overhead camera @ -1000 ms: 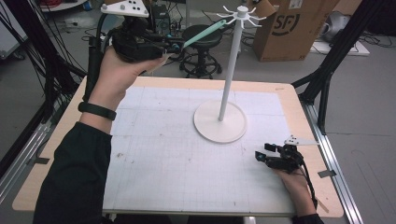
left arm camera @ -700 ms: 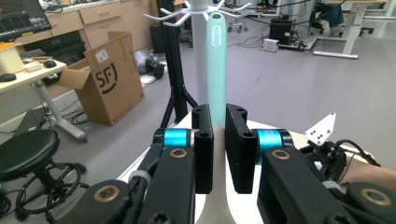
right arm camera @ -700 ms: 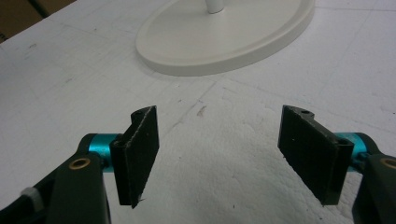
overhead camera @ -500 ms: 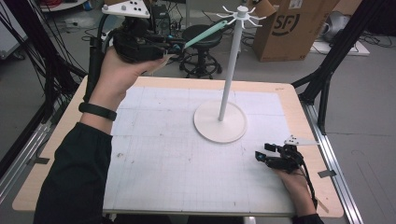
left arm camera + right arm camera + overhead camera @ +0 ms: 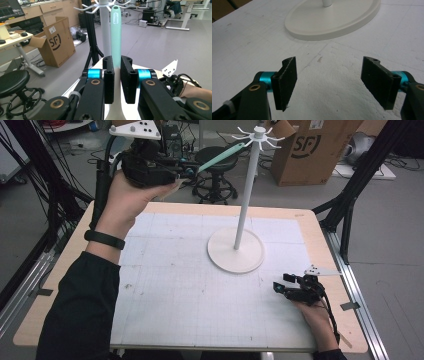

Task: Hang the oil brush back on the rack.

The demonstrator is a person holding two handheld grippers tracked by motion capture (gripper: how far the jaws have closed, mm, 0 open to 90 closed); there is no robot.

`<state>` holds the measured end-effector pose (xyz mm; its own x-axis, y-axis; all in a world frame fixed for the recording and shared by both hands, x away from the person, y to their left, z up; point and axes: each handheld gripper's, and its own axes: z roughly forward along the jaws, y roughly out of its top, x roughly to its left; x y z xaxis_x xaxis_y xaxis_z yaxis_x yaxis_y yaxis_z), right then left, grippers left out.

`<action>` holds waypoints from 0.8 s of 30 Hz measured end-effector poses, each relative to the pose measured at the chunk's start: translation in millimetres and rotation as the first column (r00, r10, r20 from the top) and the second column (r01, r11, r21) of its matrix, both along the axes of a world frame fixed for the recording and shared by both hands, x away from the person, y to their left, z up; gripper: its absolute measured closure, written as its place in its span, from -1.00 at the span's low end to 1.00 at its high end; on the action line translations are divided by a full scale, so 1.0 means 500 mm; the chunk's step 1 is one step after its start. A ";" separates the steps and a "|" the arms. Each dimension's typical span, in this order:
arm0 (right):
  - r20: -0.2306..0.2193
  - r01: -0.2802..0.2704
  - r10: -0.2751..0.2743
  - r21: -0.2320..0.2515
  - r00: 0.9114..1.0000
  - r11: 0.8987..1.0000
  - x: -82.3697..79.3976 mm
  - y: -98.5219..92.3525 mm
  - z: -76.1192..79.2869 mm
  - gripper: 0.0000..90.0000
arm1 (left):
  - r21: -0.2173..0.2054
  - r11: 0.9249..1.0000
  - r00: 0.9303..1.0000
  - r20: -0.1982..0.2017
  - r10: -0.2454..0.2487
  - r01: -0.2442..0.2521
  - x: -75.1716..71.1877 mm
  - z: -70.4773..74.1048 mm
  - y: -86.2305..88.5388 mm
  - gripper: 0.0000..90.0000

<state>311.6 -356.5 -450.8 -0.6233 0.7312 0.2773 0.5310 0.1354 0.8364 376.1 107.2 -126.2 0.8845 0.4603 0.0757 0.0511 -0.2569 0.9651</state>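
A white hook stand (image 5: 247, 190) rises from a round base (image 5: 235, 251) on the white mat, with a ring of hooks (image 5: 258, 135) at its top. My left gripper (image 5: 187, 170) is raised at the back left, shut on a utensil with a mint-green handle (image 5: 222, 156). The handle's tip lies close beside the hooks. In the left gripper view the handle (image 5: 115, 32) runs up between the jaws of the left gripper (image 5: 117, 75), next to the stand's pole (image 5: 105, 30). My right gripper (image 5: 280, 282) rests low on the mat at the front right, open, and nothing sits in the right gripper (image 5: 329, 82), which faces the base (image 5: 332, 22).
A cardboard box (image 5: 312, 150) and a black stool (image 5: 215, 157) stand on the floor beyond the table's far edge. Black frame legs (image 5: 350, 205) rise at the right. The wooden table rim (image 5: 320, 235) borders the mat.
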 end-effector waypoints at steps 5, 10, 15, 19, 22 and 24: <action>-0.007 0.000 0.000 0.003 1.000 1.000 -0.001 0.001 0.000 -0.36 | -0.001 1.000 1.000 0.002 0.001 -0.001 0.000 0.000 0.000 0.82; -0.007 0.000 0.000 0.003 1.000 1.000 -0.001 0.001 0.000 -0.37 | -0.004 1.000 1.000 0.001 -0.003 0.003 0.000 0.001 0.001 0.82; -0.008 0.000 0.000 0.003 1.000 1.000 -0.001 0.001 0.000 -0.37 | -0.002 1.000 1.000 0.001 -0.003 0.003 -0.001 0.001 0.001 0.82; -0.008 0.000 0.000 0.003 1.000 1.000 -0.001 0.001 0.000 -0.37 | 0.000 1.000 1.000 0.002 -0.002 0.002 -0.002 0.002 0.003 0.82; -0.005 0.000 0.000 0.002 1.000 1.000 0.000 0.001 0.000 -0.36 | -0.002 1.000 1.000 0.003 -0.005 0.005 -0.002 0.002 0.002 0.82; -0.005 0.000 0.000 0.002 1.000 1.000 0.000 0.001 0.000 -0.36 | 0.004 1.000 1.000 0.002 -0.008 0.008 -0.003 0.002 0.000 0.82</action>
<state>311.4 -356.2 -450.8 -0.6216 0.7308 0.2820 0.5354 0.1336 0.8340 374.7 107.3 -125.4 0.8881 0.4526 0.0796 0.0468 -0.2613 0.9641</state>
